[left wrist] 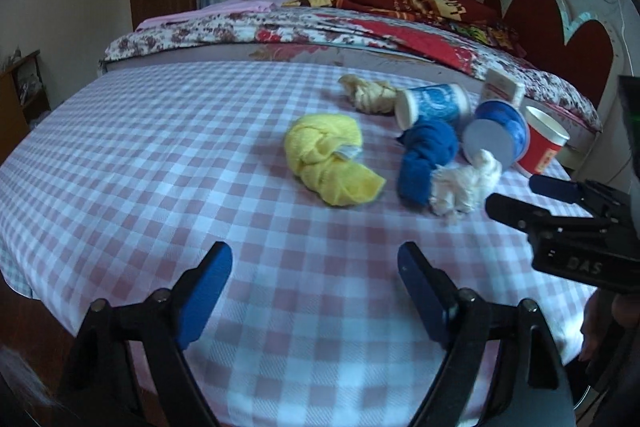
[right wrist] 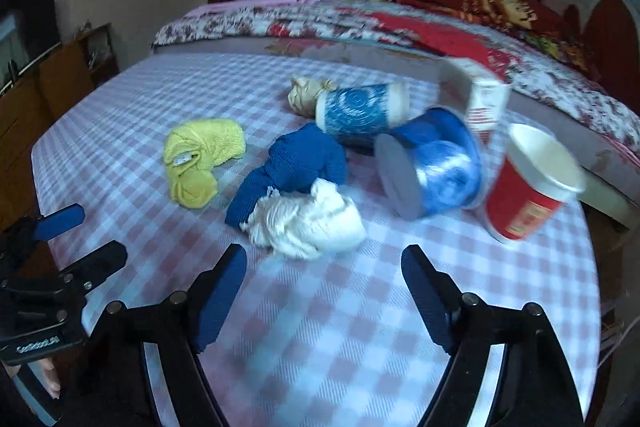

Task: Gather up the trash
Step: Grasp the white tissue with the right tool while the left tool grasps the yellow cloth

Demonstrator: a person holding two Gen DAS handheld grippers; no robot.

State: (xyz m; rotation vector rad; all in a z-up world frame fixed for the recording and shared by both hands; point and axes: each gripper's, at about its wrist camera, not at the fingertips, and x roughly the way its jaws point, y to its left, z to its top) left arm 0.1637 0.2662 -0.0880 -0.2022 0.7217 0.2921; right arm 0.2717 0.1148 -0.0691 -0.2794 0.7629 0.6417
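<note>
On the checkered tablecloth (left wrist: 160,167) lie a yellow cloth (left wrist: 330,163), a blue cloth (left wrist: 426,159), a white crumpled cloth (left wrist: 466,185), a beige cloth (left wrist: 368,93), a patterned blue cup on its side (left wrist: 434,105), a solid blue cup on its side (left wrist: 496,135), a red cup (left wrist: 542,145) and a small white box (left wrist: 502,87). My left gripper (left wrist: 316,267) is open and empty, short of the yellow cloth. My right gripper (right wrist: 324,267) is open and empty, just short of the white cloth (right wrist: 308,223). The blue cup (right wrist: 432,167) and red cup (right wrist: 528,183) lie beyond it.
A bed with a floral cover (left wrist: 280,27) and a red heart-shaped headboard (left wrist: 560,27) runs along the table's far edge. A wooden cabinet (right wrist: 60,75) stands at the left. The right gripper shows in the left wrist view (left wrist: 516,195), the left gripper in the right wrist view (right wrist: 84,235).
</note>
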